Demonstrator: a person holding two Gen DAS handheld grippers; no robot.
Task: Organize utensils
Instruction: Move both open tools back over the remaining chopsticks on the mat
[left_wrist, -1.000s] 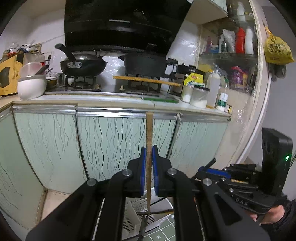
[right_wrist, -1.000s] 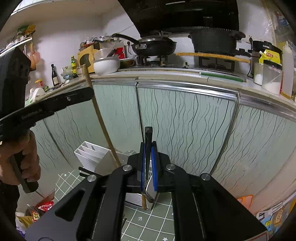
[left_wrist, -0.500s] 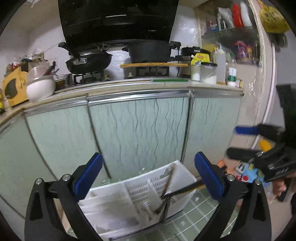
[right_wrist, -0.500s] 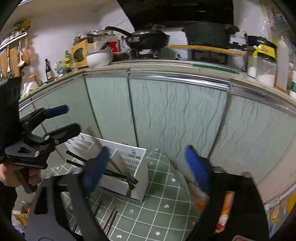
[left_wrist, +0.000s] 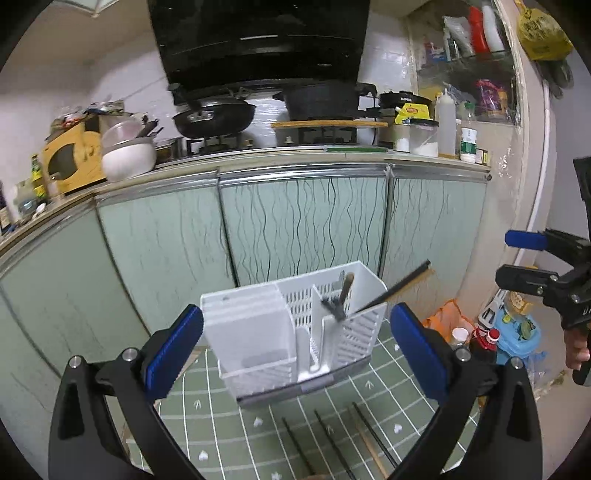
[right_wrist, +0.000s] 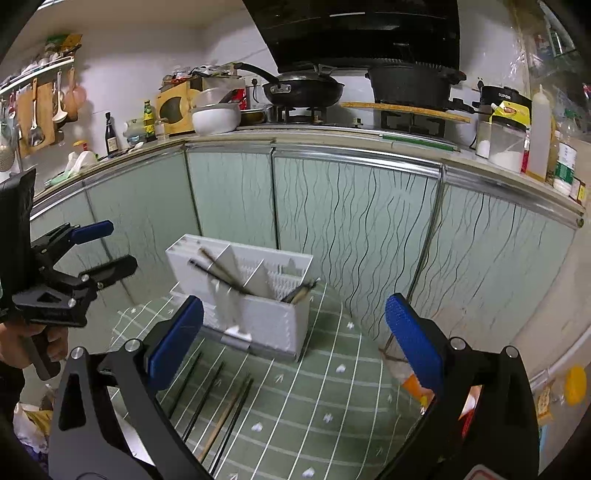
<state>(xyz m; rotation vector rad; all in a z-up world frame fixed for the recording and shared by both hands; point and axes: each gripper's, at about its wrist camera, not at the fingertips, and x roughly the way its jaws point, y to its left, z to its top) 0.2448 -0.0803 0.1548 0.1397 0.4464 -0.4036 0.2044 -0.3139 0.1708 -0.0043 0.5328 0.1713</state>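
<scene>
Green cabinets (left_wrist: 303, 221) span the background under the bench (left_wrist: 332, 151). A green gridded mat (right_wrist: 325, 387) is laid on the floor. A white caddy (left_wrist: 295, 325) is stood on the mat, close to the cabinets; chopsticks (left_wrist: 391, 291) and a dark-handled utensil (left_wrist: 341, 295) are seen leaning in its compartments. More chopsticks (right_wrist: 218, 398) are laid loose on the mat before it. Left gripper (left_wrist: 295, 350): jaws spread wide, nothing between. Right gripper (right_wrist: 295, 339): jaws just opened wide, nothing held.
</scene>
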